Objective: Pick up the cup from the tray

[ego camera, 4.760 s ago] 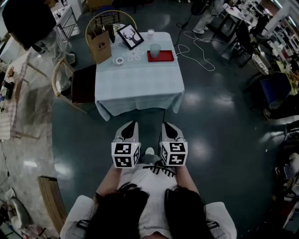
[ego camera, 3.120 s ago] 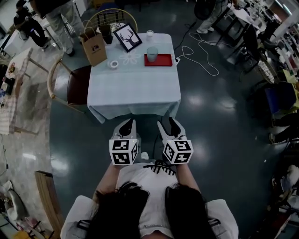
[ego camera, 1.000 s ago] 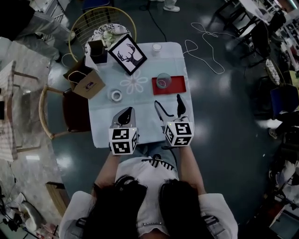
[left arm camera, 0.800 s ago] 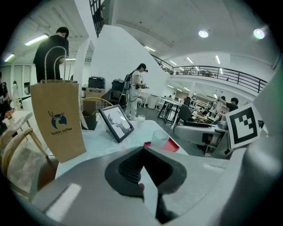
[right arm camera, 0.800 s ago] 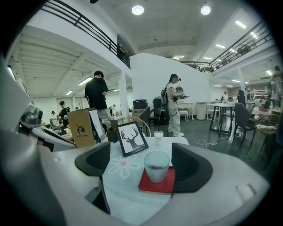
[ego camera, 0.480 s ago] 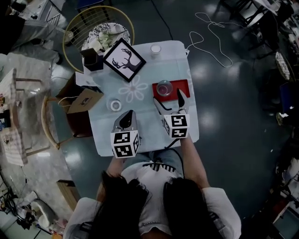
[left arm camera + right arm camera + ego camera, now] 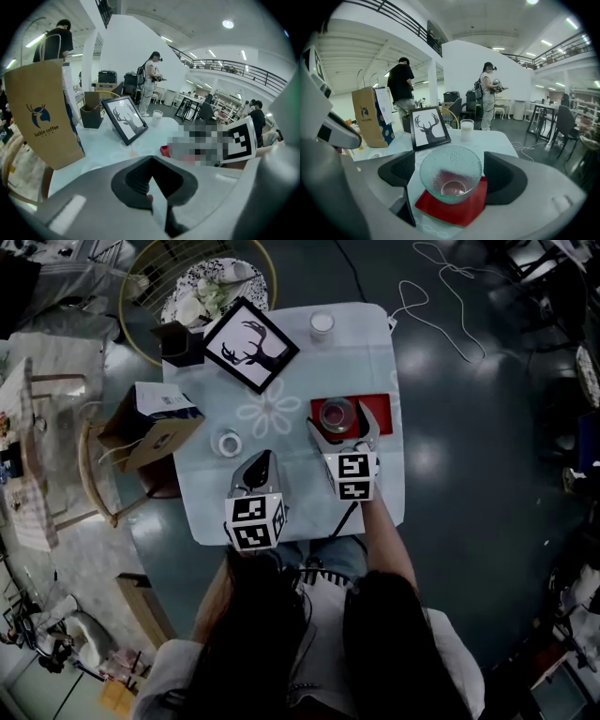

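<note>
We stand on a dark, glossy floor [image 7: 469,521] that throws back patches of lamplight, with a white cable [image 7: 450,287] looping over it. A small table [image 7: 356,352] under a pale cloth has a round wire chair [image 7: 141,277] at its far end and a wooden chair [image 7: 91,474] at one side. Around us is a big white hall: a tall white wall [image 7: 464,65], a railed gallery [image 7: 248,65] above, ceiling lamps [image 7: 228,24], and desks [image 7: 543,115] further back.
</note>
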Demonstrator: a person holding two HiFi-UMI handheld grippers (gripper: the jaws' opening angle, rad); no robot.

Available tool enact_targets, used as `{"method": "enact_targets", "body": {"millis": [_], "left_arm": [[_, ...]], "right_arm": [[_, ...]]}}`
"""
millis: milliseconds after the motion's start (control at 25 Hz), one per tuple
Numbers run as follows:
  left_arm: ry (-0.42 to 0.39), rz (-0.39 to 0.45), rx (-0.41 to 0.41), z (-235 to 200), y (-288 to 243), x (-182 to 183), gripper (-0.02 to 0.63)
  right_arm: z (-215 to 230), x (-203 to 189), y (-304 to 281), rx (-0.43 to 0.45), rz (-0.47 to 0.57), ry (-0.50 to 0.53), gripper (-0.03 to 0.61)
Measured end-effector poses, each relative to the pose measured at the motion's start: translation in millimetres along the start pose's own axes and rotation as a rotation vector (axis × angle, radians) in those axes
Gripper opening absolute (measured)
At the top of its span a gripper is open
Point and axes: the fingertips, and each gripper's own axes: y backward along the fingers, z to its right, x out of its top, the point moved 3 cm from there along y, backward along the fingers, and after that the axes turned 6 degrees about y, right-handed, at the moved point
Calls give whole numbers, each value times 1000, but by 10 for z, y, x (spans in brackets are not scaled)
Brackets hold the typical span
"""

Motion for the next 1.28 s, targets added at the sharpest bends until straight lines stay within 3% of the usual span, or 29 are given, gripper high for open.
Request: {"method": "enact_targets", "body": {"millis": [200,320,600,840,1280], "left_arm": [[-24,-20,7,12,-84,-50,0],[-19,-28,18,-16,-112,-84,0],[-6,-14,24,-7,-106,-57,0],[-8,-13,9,53,-65,-64,0],[-99,8,-68,344,61,-208,0]], "right_arm": [[46,-114,-143,-4,-22,1,463],[15,-142,-183,15,-34,36,423],[-9,-125,-140,30,-35,53,422],[-70,-40,103,37,1,91,420],[-88,-269,714,-25,5,83,420]]}}
